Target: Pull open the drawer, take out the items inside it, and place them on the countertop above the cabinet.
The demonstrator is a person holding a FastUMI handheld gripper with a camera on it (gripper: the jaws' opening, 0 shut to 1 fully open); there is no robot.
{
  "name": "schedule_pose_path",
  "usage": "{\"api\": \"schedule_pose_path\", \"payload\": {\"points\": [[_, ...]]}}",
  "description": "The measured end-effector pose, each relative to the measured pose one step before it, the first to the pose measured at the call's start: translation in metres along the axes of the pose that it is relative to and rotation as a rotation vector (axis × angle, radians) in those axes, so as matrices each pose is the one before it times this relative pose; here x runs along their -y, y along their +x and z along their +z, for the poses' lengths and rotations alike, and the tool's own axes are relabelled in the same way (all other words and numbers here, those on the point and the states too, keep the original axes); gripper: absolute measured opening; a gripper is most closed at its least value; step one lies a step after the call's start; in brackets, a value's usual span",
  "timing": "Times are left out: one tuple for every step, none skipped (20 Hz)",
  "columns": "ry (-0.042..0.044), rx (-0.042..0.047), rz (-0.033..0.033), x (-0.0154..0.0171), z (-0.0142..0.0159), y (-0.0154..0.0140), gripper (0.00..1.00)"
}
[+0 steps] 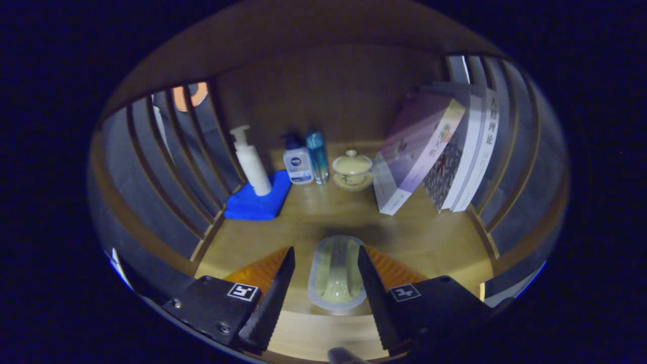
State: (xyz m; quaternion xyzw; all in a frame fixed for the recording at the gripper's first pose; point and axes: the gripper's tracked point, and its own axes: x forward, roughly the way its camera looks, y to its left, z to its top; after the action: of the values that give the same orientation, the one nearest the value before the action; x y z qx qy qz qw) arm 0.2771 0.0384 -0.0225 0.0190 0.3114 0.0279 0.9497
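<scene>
Gripper view
Fingers (323, 275): spread partway, either side of a sealed packet (337, 273); contact unclear, grip not confirmed.
Packet: pale, oblong, on or just above the counter (434, 237) near its front edge, long axis running front to back, along the fingers.
Back left corner: pump bottle (251, 161) upright on blue cloth (258, 202).
Back edge: two small bottles (306, 159), lidded cup (352, 169) on saucer, contents hidden.
Back right: books (445, 156) leaning left.

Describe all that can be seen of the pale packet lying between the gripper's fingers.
The packet is a flat, oblong, pale yellow-green pouch with a lighter sealed border around it, and it looks like soft plastic. It lies flat on the wooden countertop, lengthwise between the two fingers of the gripper. The fingers stand apart on either side of it; whether they touch its edges cannot be told.
</scene>
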Motion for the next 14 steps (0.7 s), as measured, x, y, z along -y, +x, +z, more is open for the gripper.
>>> {"api": "schedule_pose_path", "payload": {"points": [[-0.02433,0.03270,-0.00404,-0.00175,-0.00065,-0.01215,0.80],[-0.02103,0.03493,0.00254,-0.00448,-0.00068,-0.01341,0.80],[-0.00958,0.03079,-0.00108,-0.00389,-0.00133,-0.01117,0.80],[-0.00786,0.02826,-0.00168,-0.00138,-0.00229,-0.01361,0.80],[-0.00197,0.03927,0.00050,-0.00246,-0.00117,-0.01239,0.82],[-0.00281,0.03968,0.00565,-0.00330,-0.00001,-0.01188,0.87],[-0.00294,0.03342,-0.00196,-0.00105,-0.00199,-0.01347,0.90],[0.00448,0.03176,0.00521,-0.00215,-0.00205,-0.01252,0.97],[0.01417,0.03472,-0.00661,0.00075,-0.00239,-0.01274,0.99],[0.01900,0.03486,-0.00260,0.00013,-0.00217,-0.01228,0.99],[0.01073,0.02726,0.00746,-0.00268,-0.00446,-0.01109,0.99],[0.01006,0.03096,0.00332,-0.00011,-0.00490,-0.01047,0.98],[0.00800,0.02690,0.00096,0.00054,-0.00560,-0.01030,0.98],[0.00075,0.01468,0.00084,-0.00048,-0.00770,-0.00788,0.99]]}}
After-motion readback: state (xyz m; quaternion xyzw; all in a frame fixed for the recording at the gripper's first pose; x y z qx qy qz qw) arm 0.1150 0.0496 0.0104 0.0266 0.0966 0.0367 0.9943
